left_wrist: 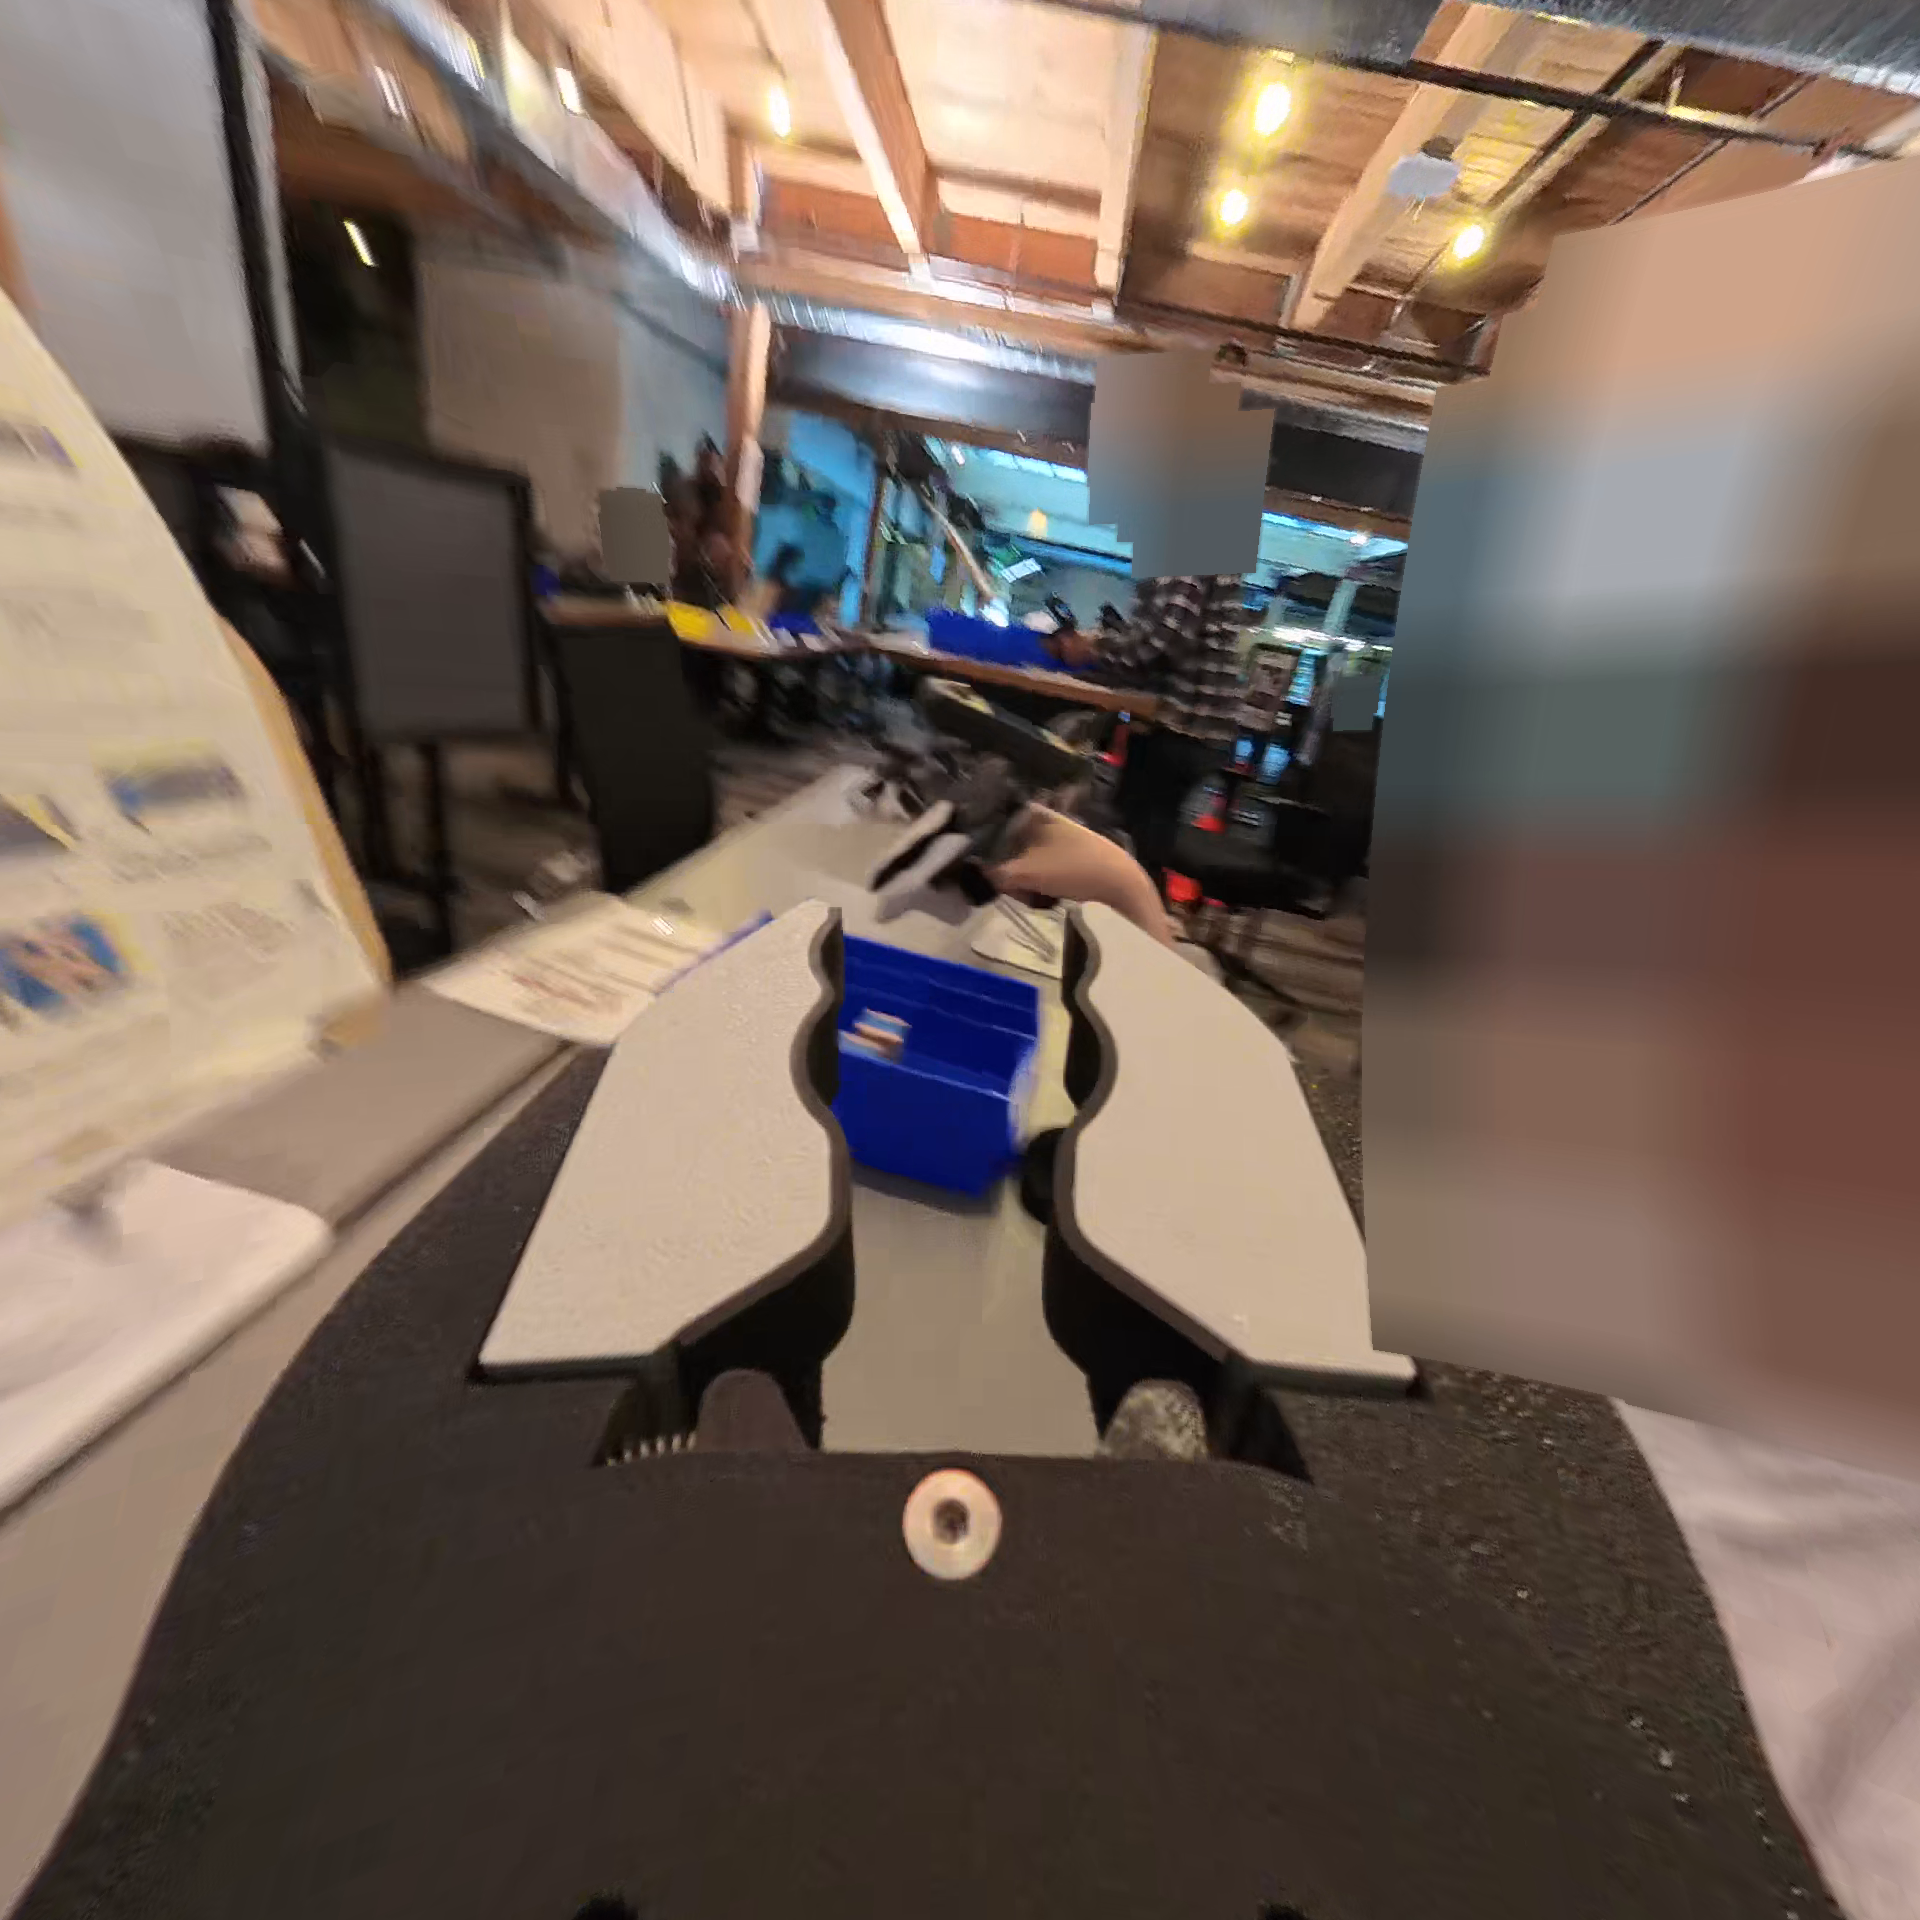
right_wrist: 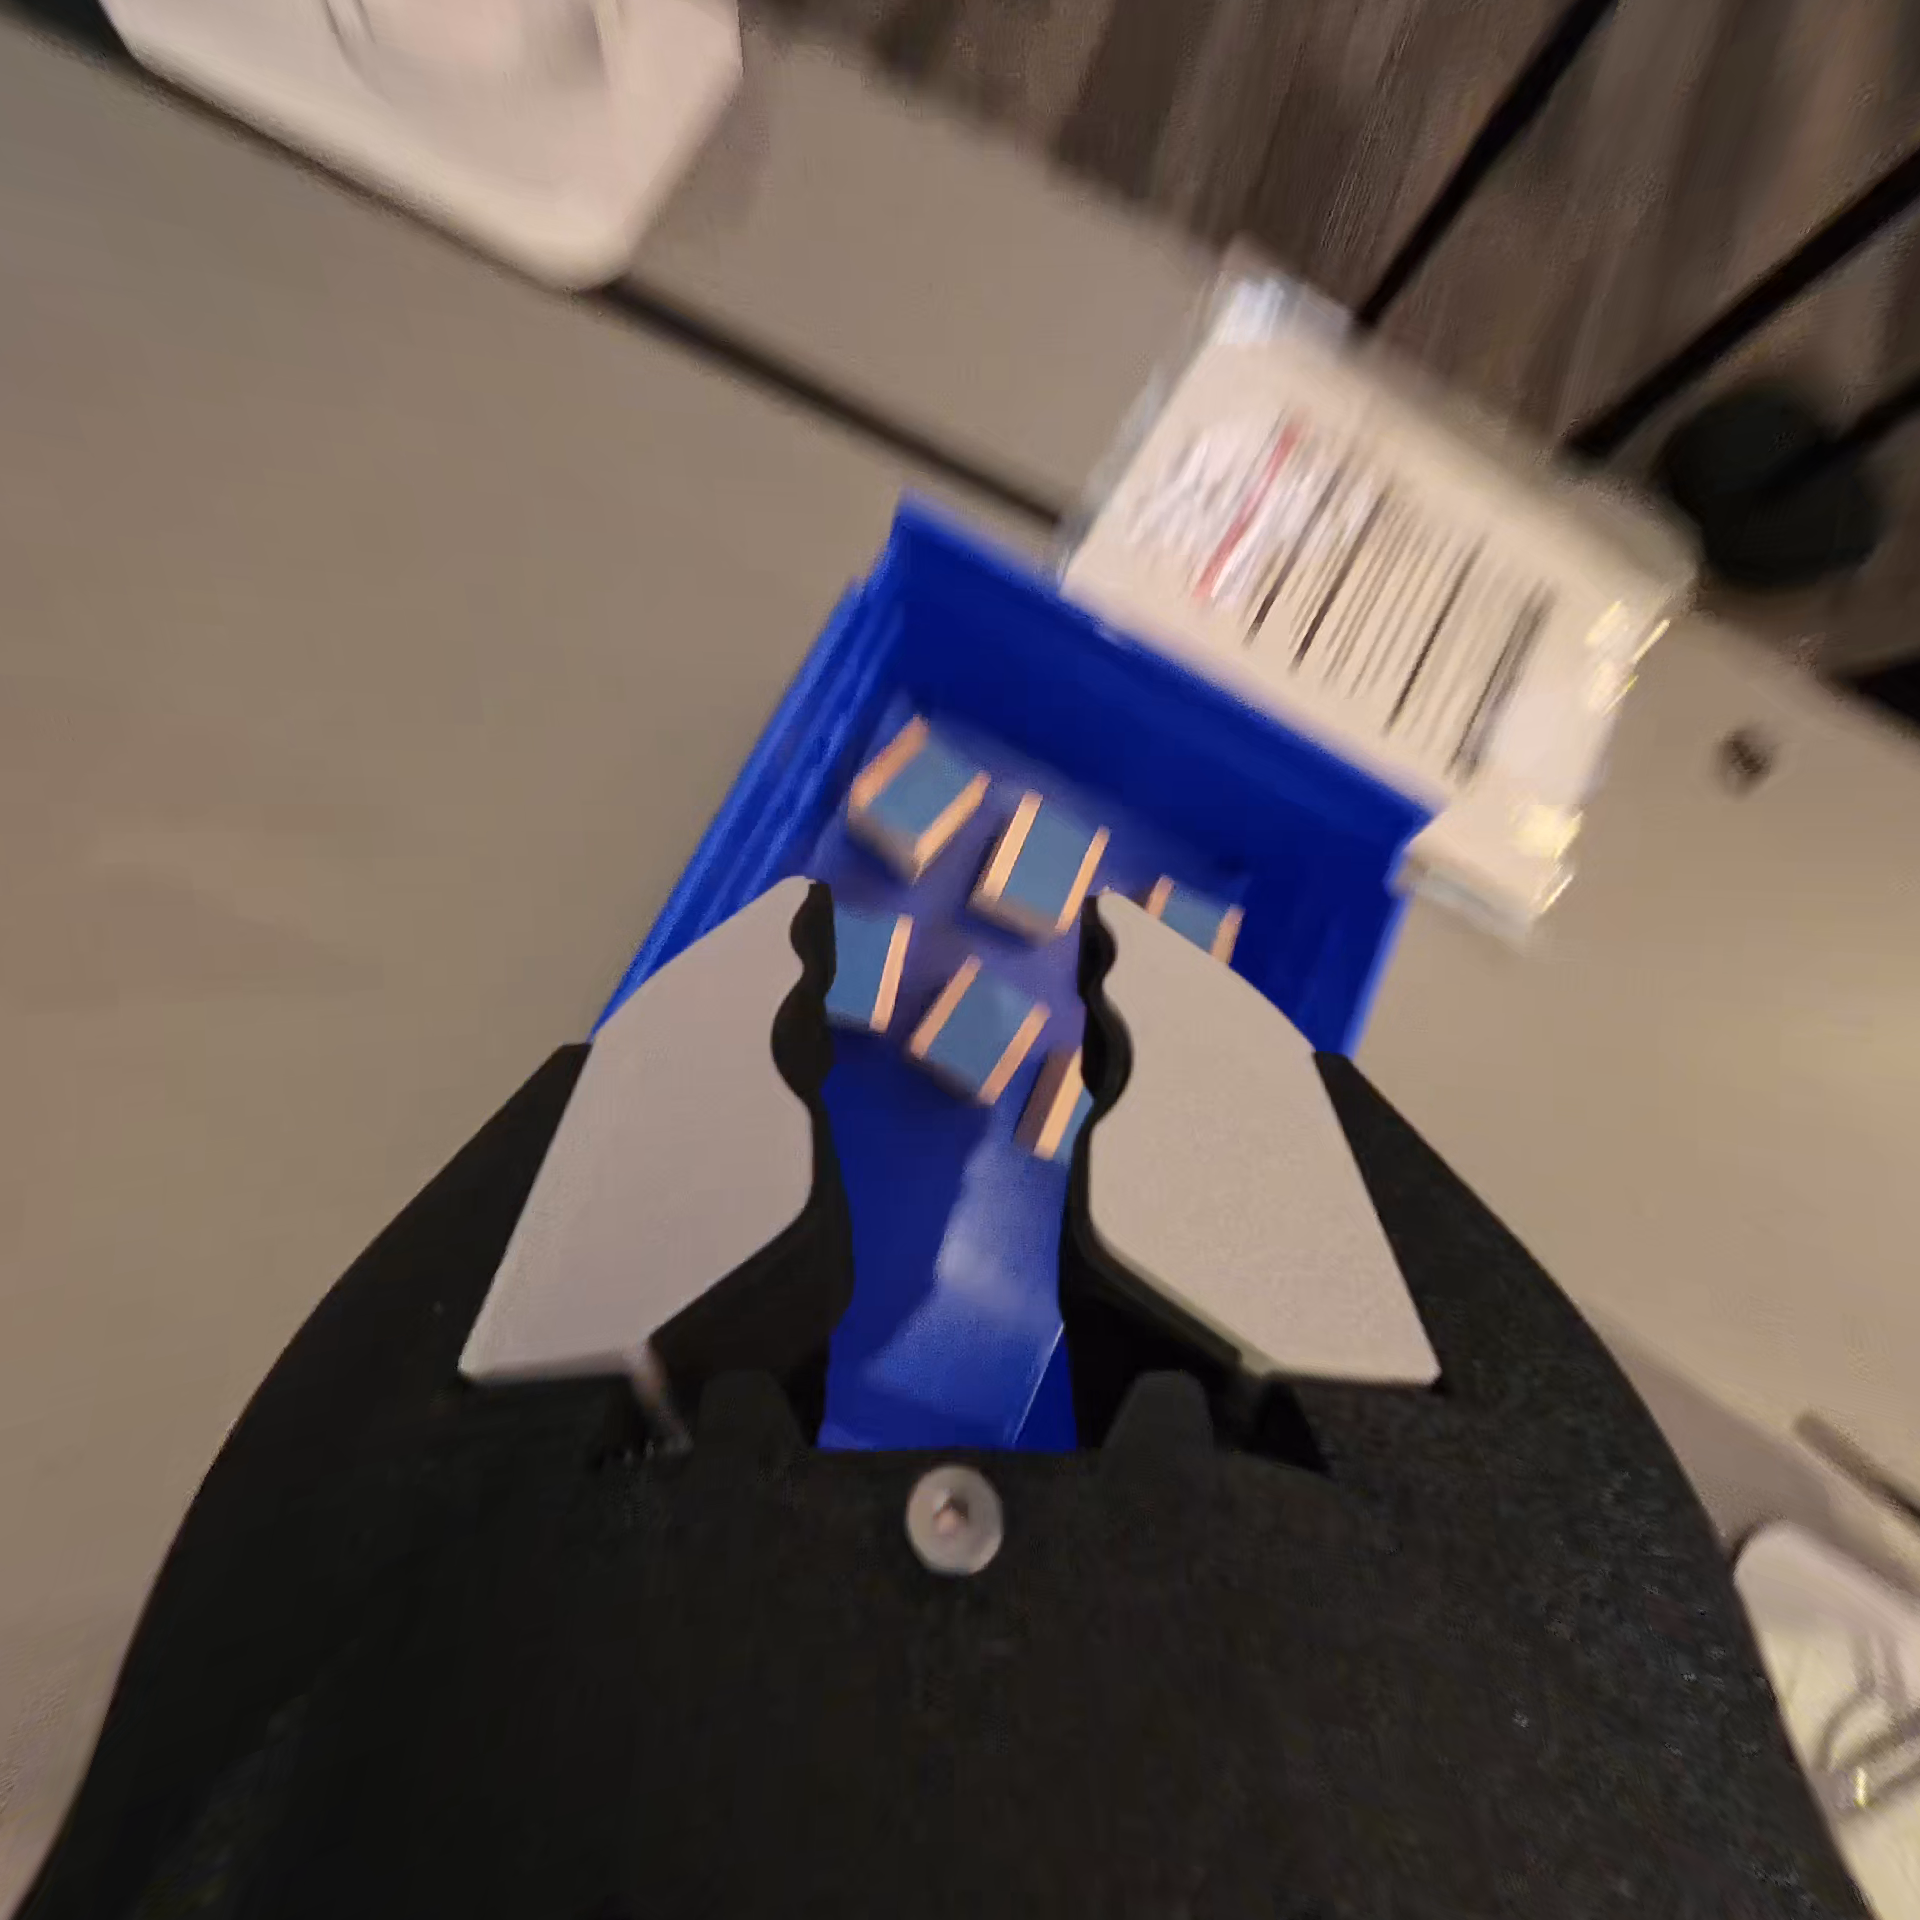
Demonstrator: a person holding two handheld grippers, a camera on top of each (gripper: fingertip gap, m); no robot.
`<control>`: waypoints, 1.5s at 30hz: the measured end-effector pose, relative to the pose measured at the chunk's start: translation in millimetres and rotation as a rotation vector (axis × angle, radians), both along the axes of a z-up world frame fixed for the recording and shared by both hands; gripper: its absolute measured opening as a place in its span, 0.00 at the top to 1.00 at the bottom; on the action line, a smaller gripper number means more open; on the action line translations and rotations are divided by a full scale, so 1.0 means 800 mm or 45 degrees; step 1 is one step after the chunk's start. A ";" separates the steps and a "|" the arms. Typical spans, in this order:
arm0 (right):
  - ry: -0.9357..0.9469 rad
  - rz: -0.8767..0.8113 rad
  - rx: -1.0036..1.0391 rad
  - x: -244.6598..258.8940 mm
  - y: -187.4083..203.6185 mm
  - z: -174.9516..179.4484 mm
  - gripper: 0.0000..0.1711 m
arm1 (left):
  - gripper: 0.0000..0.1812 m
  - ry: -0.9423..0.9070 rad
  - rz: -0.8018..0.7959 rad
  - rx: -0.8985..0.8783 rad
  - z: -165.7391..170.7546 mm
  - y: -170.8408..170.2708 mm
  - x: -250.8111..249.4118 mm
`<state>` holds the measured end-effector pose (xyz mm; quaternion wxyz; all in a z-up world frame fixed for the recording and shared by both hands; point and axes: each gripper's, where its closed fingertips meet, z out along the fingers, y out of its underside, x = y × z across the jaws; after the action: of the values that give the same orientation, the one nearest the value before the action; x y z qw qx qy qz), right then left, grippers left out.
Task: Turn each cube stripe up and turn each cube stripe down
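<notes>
A blue bin [right_wrist: 1143,707] stands on the grey table and holds several cubes, each with a blue band between tan edges, such as the one at the back left [right_wrist: 914,800] and the one in the middle [right_wrist: 961,1023]. My right gripper [right_wrist: 956,904] is open and empty and hovers above the bin, pointing down at the cubes. The view is blurred. In the left wrist view my left gripper [left_wrist: 951,925] is open and empty, low over the table, short of the bin [left_wrist: 935,1122]. One cube [left_wrist: 881,1034] shows inside. The right gripper [left_wrist: 909,878] shows above the bin's far side.
A white printed sheet [right_wrist: 1351,582] lies just beyond the bin, also seen in the left wrist view [left_wrist: 592,966]. A leaning poster board [left_wrist: 125,779] and a white tray [left_wrist: 125,1278] are on the left. A person stands close on the right. The table edge runs behind the bin.
</notes>
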<state>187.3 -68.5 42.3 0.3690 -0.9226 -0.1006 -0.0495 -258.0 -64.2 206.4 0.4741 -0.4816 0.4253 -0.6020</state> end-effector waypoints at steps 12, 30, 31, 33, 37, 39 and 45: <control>0.607 0.530 1.237 -0.008 0.002 0.158 0.79 | 0.87 0.278 0.930 0.355 -0.037 0.104 -0.078; 0.181 0.164 1.427 0.036 -0.027 0.191 0.89 | 0.94 0.238 1.410 0.422 -0.027 0.148 -0.206; 0.164 0.174 1.412 0.032 -0.024 0.189 0.88 | 0.97 0.249 1.365 0.438 -0.031 0.148 -0.198; 0.146 0.221 1.357 0.021 -0.018 0.182 0.94 | 1.00 0.241 1.292 0.465 -0.033 0.148 -0.184; 0.057 0.317 1.450 0.004 -0.017 0.187 0.94 | 1.00 0.237 1.247 0.492 -0.038 0.154 -0.168; 0.007 0.398 1.480 -0.010 -0.020 0.185 0.96 | 1.00 0.275 1.280 0.554 -0.041 0.158 -0.164; 0.162 0.624 1.466 -0.045 -0.025 0.178 0.93 | 0.90 0.334 1.254 0.724 -0.043 0.150 -0.138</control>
<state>151.3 -88.2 184.9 0.8125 -0.5274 -0.2442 0.0451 -368.4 55.8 171.8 0.7523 -0.5467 0.3513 -0.1081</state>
